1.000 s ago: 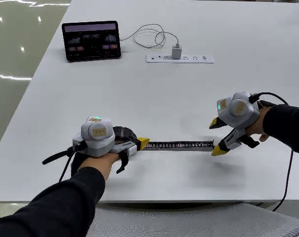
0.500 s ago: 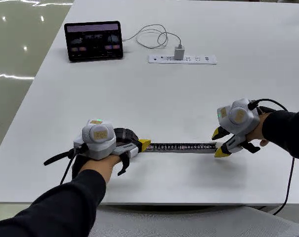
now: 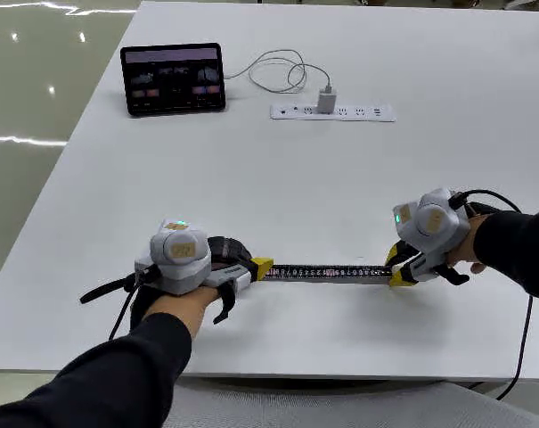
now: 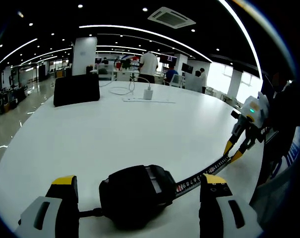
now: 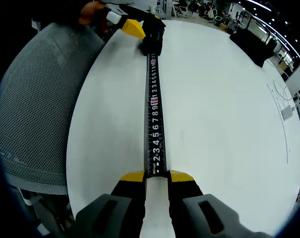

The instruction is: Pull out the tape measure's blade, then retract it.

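- The tape measure (image 4: 135, 193) lies on the worktop (image 3: 340, 178) near its front edge. Its black case sits between the jaws of the left hand-held gripper (image 4: 139, 180), which stand wide apart with a gap on each side.
- The blade (image 5: 154, 99) runs flat along the worktop from the case to the right hand-held gripper (image 5: 156, 174).
- A second ago that gripper's jaws were spread wide at the blade's end. Now they have dropped and closed to a narrow slit right at the tip.
- The drawn-out length looks much the same as before.
- We judge that the tip is now pinched, so we can either pull it further out or guide it back in.
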{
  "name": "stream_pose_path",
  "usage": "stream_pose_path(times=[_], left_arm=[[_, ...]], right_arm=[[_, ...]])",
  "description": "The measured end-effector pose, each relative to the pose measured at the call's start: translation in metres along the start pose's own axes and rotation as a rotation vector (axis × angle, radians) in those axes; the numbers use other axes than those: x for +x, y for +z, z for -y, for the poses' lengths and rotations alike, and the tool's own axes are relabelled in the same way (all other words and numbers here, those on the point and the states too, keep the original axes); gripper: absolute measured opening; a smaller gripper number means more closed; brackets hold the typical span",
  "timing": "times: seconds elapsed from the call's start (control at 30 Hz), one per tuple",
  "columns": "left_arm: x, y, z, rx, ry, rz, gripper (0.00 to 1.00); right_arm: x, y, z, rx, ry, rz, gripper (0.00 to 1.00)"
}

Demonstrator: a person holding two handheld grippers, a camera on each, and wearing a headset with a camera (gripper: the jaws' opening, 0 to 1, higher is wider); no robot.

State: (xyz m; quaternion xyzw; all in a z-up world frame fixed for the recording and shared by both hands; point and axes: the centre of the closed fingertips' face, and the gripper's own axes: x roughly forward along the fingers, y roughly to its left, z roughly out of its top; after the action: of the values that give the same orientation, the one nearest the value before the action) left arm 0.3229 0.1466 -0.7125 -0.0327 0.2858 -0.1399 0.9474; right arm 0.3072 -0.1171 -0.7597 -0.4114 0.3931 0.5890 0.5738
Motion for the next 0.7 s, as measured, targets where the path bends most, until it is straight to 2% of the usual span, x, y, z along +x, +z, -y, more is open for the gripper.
stream_pose_path(times=[0.17, 0.3, 0.4, 0.47, 0.63, 0.7], left_arm=[[0.001, 0.000, -0.001, -0.002, 0.005, 0.000, 0.96], [0.002, -0.003, -0.003, -0.005, 0.013, -0.009, 0.94], [0.002, -0.005, -0.004, -0.009, 0.024, -0.020, 0.91], [0.004, -0.007, -0.006, -0.022, 0.030, -0.027, 0.87], [0.008, -0.010, -0.003, -0.029, 0.025, -0.039, 0.81], [0.009, -0.011, -0.002, -0.032, 0.023, -0.040, 0.80]], right_arm=[[-0.001, 0.002, -0.003, -0.004, 0.003, 0.001, 0.12], [0.000, 0.002, -0.003, -0.006, 0.007, -0.022, 0.11], [0.002, 0.000, -0.002, 0.021, 0.001, -0.050, 0.11], [0.003, -0.001, -0.002, -0.007, -0.003, -0.067, 0.11], [0.003, -0.002, 0.001, 0.046, -0.013, -0.053, 0.11], [0.004, -0.002, 0.001, 0.041, -0.018, -0.061, 0.11]])
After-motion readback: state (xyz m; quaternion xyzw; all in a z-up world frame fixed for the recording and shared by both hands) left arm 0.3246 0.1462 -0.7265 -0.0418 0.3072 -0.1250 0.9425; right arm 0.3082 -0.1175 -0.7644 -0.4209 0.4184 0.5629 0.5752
